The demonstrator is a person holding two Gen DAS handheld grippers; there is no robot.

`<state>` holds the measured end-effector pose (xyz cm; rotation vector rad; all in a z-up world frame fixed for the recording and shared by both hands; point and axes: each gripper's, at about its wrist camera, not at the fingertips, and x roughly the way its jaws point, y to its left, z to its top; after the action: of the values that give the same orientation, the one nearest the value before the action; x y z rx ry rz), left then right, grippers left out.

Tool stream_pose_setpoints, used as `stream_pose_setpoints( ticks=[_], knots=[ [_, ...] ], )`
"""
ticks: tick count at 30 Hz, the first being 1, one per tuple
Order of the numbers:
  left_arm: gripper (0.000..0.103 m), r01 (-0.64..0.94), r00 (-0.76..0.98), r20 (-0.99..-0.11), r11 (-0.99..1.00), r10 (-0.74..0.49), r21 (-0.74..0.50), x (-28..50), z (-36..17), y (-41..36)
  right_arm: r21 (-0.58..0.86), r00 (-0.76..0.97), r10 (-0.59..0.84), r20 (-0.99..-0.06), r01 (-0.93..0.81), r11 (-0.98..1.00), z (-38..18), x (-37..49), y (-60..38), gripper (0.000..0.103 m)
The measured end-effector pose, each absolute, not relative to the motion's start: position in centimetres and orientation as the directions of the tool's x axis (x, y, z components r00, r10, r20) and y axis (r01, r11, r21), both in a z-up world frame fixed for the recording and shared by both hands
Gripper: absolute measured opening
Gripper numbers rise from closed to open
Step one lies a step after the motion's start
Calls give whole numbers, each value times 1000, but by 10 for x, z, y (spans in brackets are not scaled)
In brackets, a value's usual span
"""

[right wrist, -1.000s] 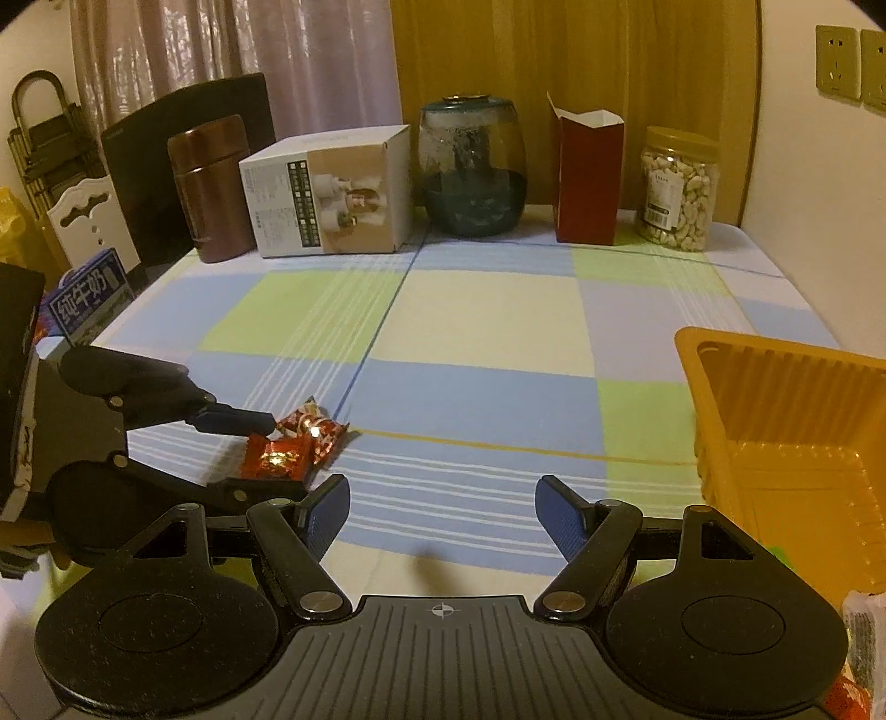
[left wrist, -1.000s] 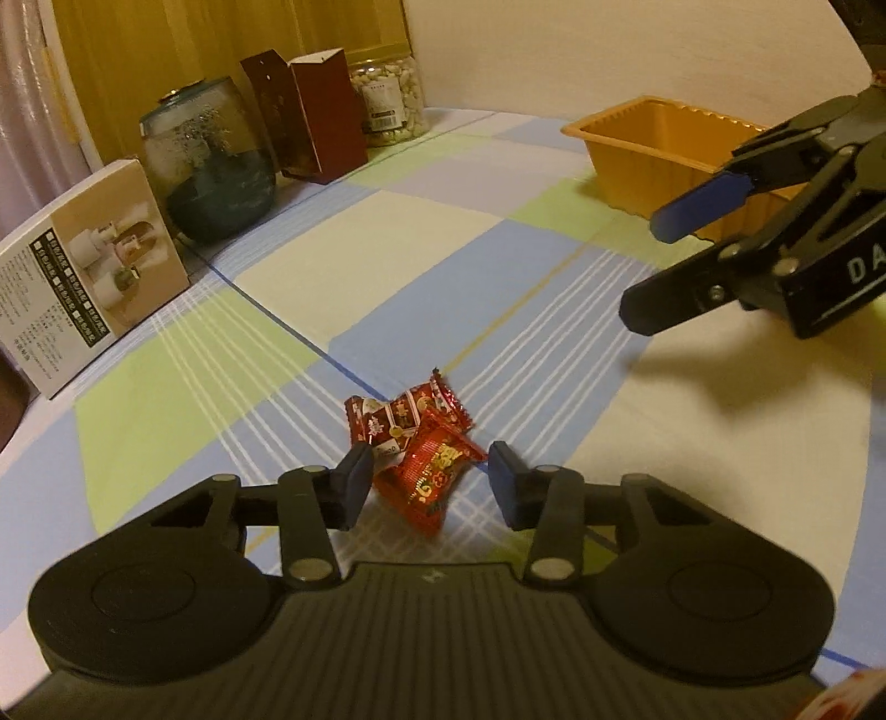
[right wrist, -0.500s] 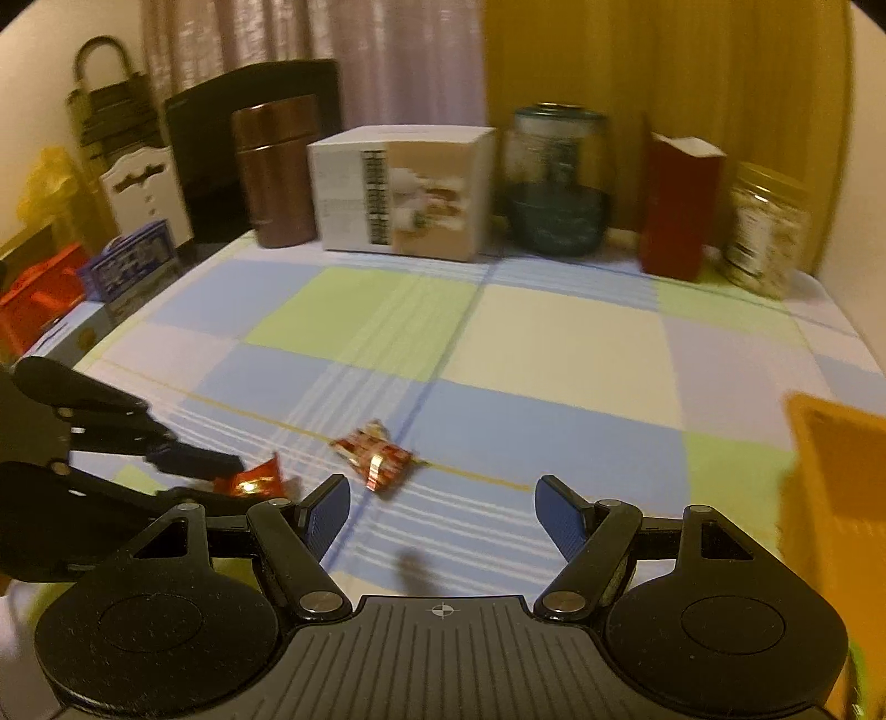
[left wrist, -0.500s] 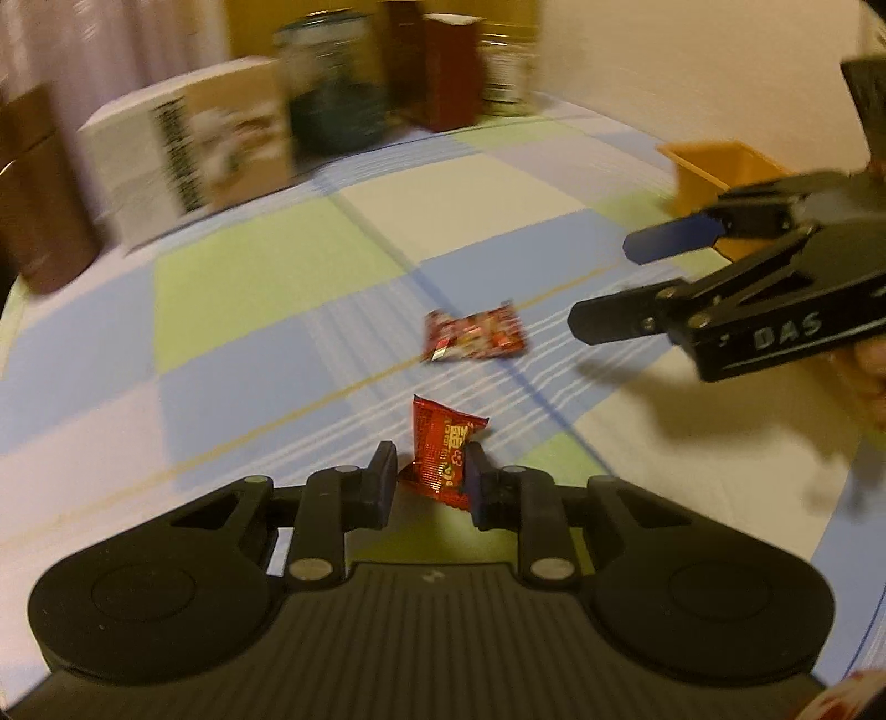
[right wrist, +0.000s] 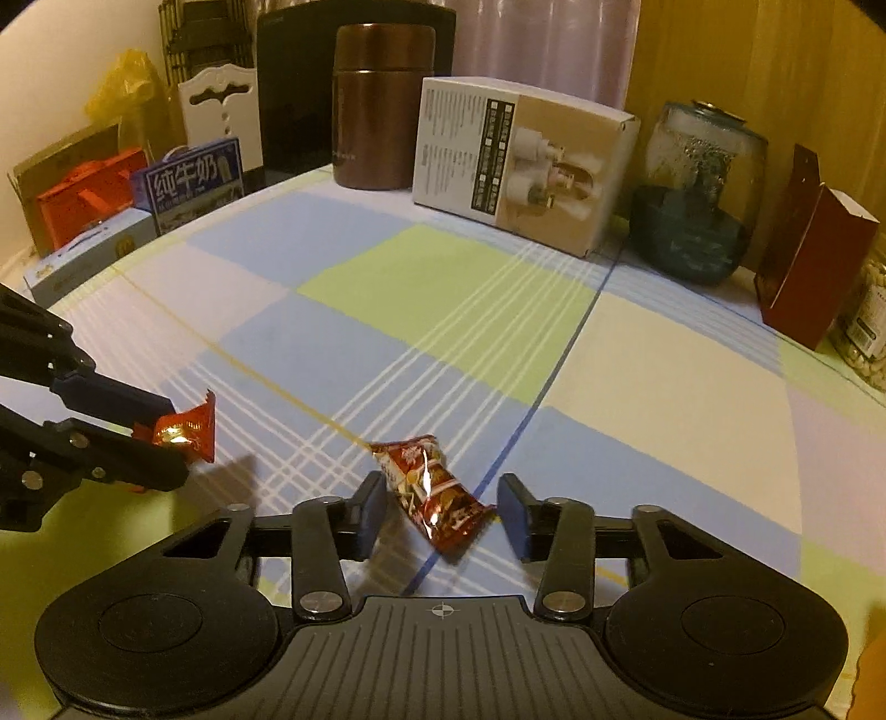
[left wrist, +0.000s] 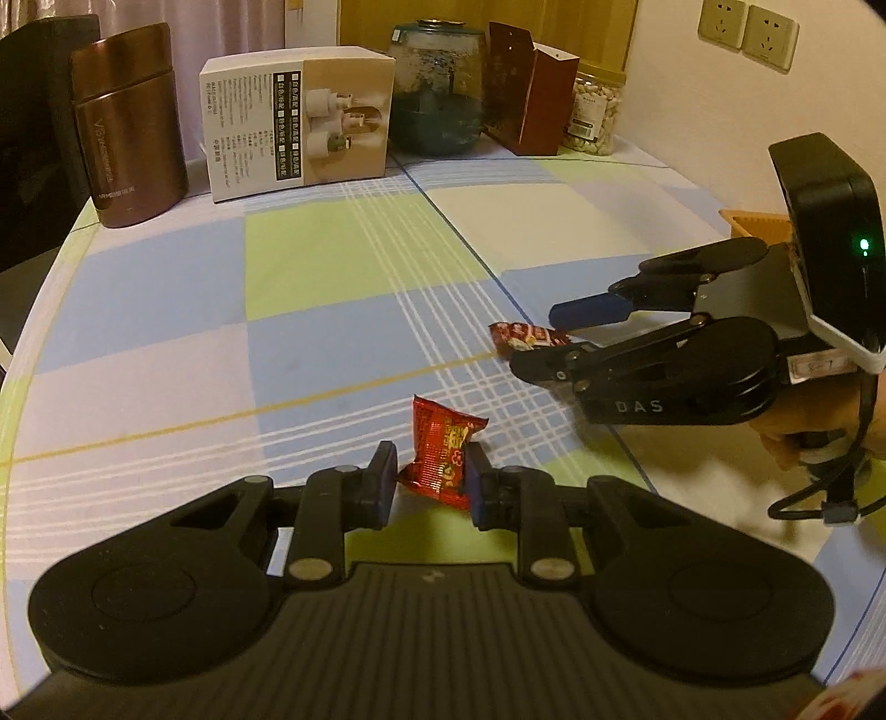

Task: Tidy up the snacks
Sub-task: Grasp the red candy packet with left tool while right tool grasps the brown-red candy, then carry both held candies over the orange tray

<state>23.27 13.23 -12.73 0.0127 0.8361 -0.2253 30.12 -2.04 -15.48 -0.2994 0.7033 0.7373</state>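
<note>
Left gripper (left wrist: pixel 429 482) is clamped on a red snack packet (left wrist: pixel 443 451), lifted off the checked tablecloth (left wrist: pixel 332 266). Right gripper (right wrist: pixel 443 512) jaws are closing around a second packet (right wrist: pixel 429 490) lying on the cloth; pads not yet touching it. Only the left view shows the orange tray (left wrist: pixel 753 224) at far right and wall sockets (left wrist: pixel 745 30). Only the right view shows the milk carton box (right wrist: pixel 191 185) far left. Far edge: brown canister (left wrist: pixel 130 124), white box (left wrist: pixel 299 119), glass jar (left wrist: pixel 437 91) with dark contents, nut jar (left wrist: pixel 595 116).

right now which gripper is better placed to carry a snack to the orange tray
Left. The left gripper is already shut on a red snack packet. The right gripper is closing around the other packet, still lying on the tablecloth, not gripped.
</note>
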Motion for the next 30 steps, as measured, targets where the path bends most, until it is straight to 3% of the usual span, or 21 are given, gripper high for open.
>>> stream_pose_setpoints(
  ticks=[3,6,30],
  knots=[
    [23,203,649,-735,976,-197,-83,232,-128,131,-1,520,518,-679,-706,708,-155,299,-20,29],
    [23,199,650,-734,976,-198,-88,230,-126,130,13,524,510,-682,-689,725,-152,294,-19,26],
    [23,157,705,-673,974,-225,-161,150,-43,36,150,664,335,-669,-321,935,-43,174,-150,26]
  ],
)
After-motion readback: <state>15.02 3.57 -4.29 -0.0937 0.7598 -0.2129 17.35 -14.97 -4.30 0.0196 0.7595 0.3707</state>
